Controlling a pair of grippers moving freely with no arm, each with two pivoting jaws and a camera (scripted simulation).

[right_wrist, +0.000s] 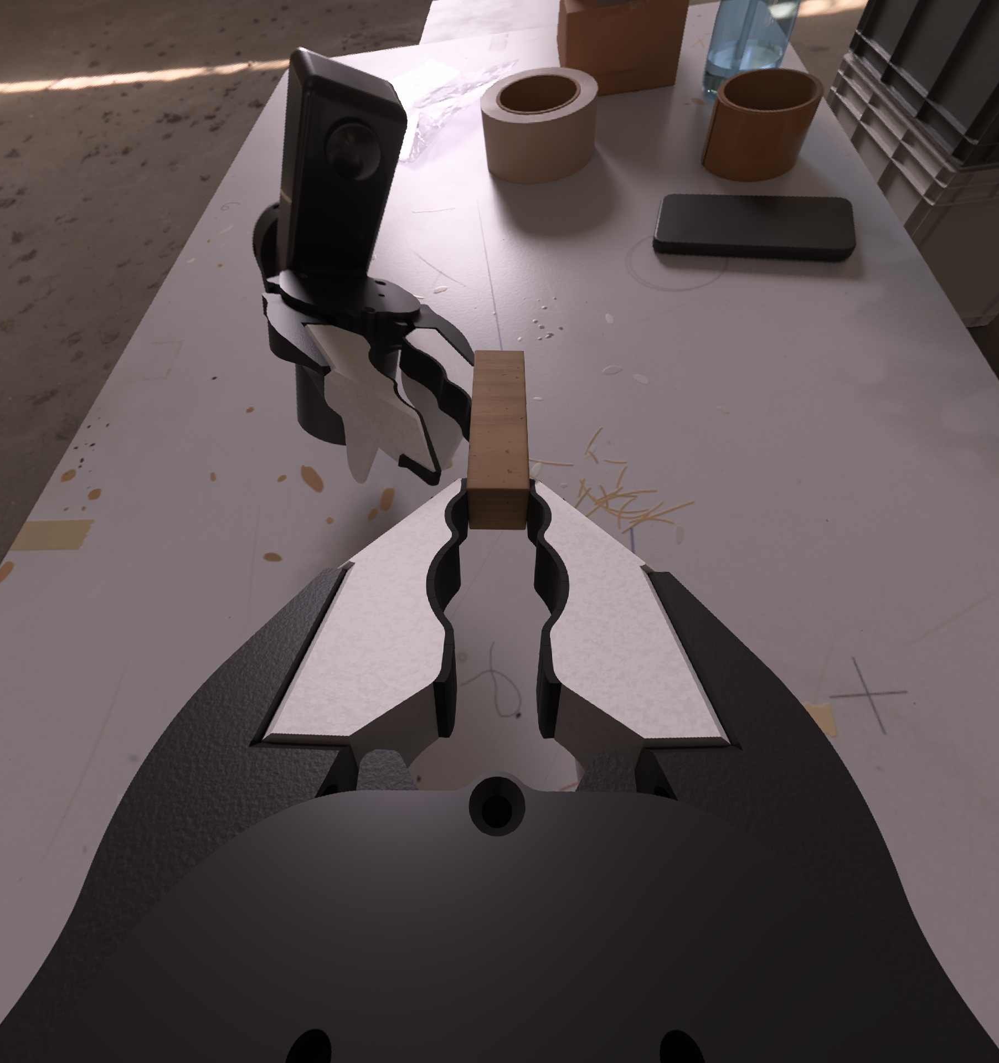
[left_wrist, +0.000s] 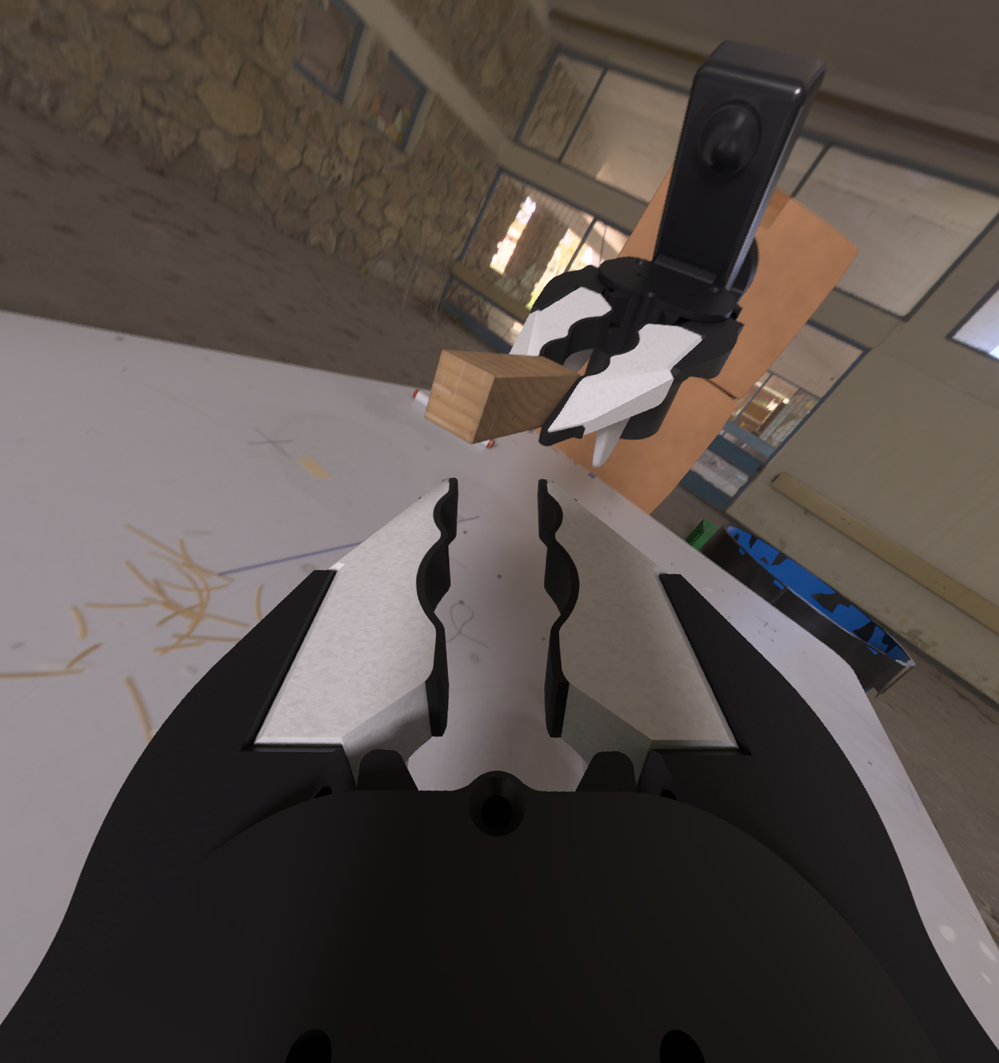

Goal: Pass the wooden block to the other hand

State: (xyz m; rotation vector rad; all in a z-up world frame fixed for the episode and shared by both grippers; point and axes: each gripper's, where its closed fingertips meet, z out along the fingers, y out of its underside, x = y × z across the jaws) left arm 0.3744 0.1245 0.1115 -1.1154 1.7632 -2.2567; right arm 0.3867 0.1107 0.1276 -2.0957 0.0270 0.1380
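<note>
**Block held aloft by the right hand-held gripper, left one open beside it**

Stone walls and framed windows ring a white table (left_wrist: 140, 460) scuffed with pencil marks and scattered pale shavings (right_wrist: 624, 500). In the left wrist view, the left hand-held gripper (left_wrist: 497, 489) has its jaws parted to a moderate gap with nothing between them, only bare table showing through. At 12 o'clock from it, well above the surface, the wooden block (left_wrist: 497, 394) hangs in the air, one end clamped by the right hand-held gripper (left_wrist: 572, 402), which comes in from 1 o'clock. An orange board (left_wrist: 790, 287) stands behind that gripper, and a blue-and-black bin (left_wrist: 819, 604) sits off the table's edge at 3 o'clock.

In the right wrist view, the right hand-held gripper (right_wrist: 497, 500) pinches the near end of the wooden block (right_wrist: 498, 425) between its tips, and the block stretches away toward 12 o'clock. The left hand-held gripper (right_wrist: 428, 454) sits at 11 o'clock, just beside the block's left face; whether it touches cannot be told. Farther off, at 1 o'clock, lie a black phone (right_wrist: 753, 227), a cream tape roll (right_wrist: 537, 123), a brown tape roll (right_wrist: 762, 123), a cardboard box (right_wrist: 618, 46) and a clear bottle (right_wrist: 744, 40).
</note>
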